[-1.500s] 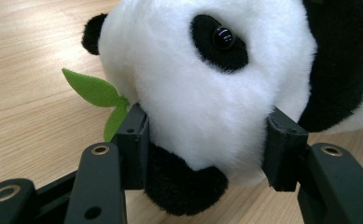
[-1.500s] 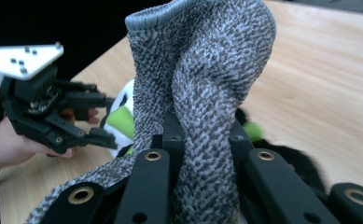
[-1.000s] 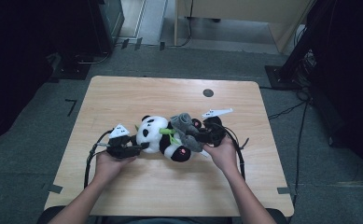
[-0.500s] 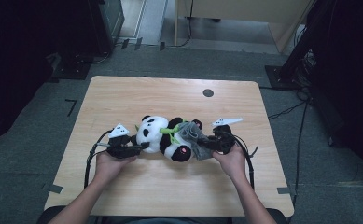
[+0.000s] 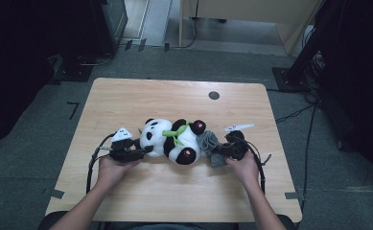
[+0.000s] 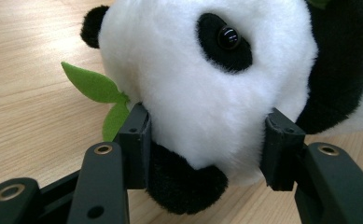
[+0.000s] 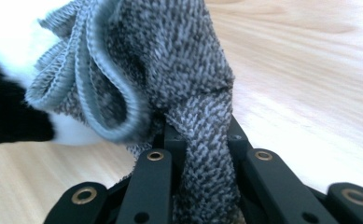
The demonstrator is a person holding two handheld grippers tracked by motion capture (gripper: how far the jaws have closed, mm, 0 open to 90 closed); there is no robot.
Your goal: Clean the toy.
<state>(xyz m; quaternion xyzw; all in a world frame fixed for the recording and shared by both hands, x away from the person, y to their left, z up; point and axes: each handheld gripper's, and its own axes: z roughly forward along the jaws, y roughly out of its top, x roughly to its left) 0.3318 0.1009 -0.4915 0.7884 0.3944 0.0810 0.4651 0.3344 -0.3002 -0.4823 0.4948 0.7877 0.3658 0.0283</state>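
The person's two forearms came in from the six o'clock edge of the wooden table [image 5: 174, 96], one hand on each tool.

The left gripper [image 5: 143, 152] lay at about eight o'clock of the table's centre, its cable [image 5: 94, 160] looping back toward the wrist. In the left gripper view its jaws were part-spread and clamped on the head of the plush panda [image 6: 202, 79], one pad on each side of the white fur, the black ear bulging out below between them. A green felt leaf [image 6: 95, 88] stuck out beside one jaw.

The right gripper [image 5: 215, 154] lay at about four o'clock of centre. In the right gripper view its jaws were pressed nearly together, pinching a bunched fold of the grey knitted cloth [image 7: 179, 70]. The ribbed hem of the cloth gaped open just past the jaws and hid the panda's lower body from that side.

The panda [image 5: 174, 141] lay on its back just short of the table's centre, head toward nine o'clock, feet toward three o'clock, a green scarf [image 5: 174, 134] at its neck. The grey cloth [image 5: 208, 143] sat against its feet, touching them, between the toy and the right gripper.

Further off, at about one o'clock, a small dark round hole [image 5: 214, 95] marked the tabletop, well apart from the work. Beyond the twelve o'clock edge, on the grey floor [image 5: 213, 62], stood a pale cabinet [image 5: 251, 21] and dark equipment stands [image 5: 313, 43] with trailing cables.
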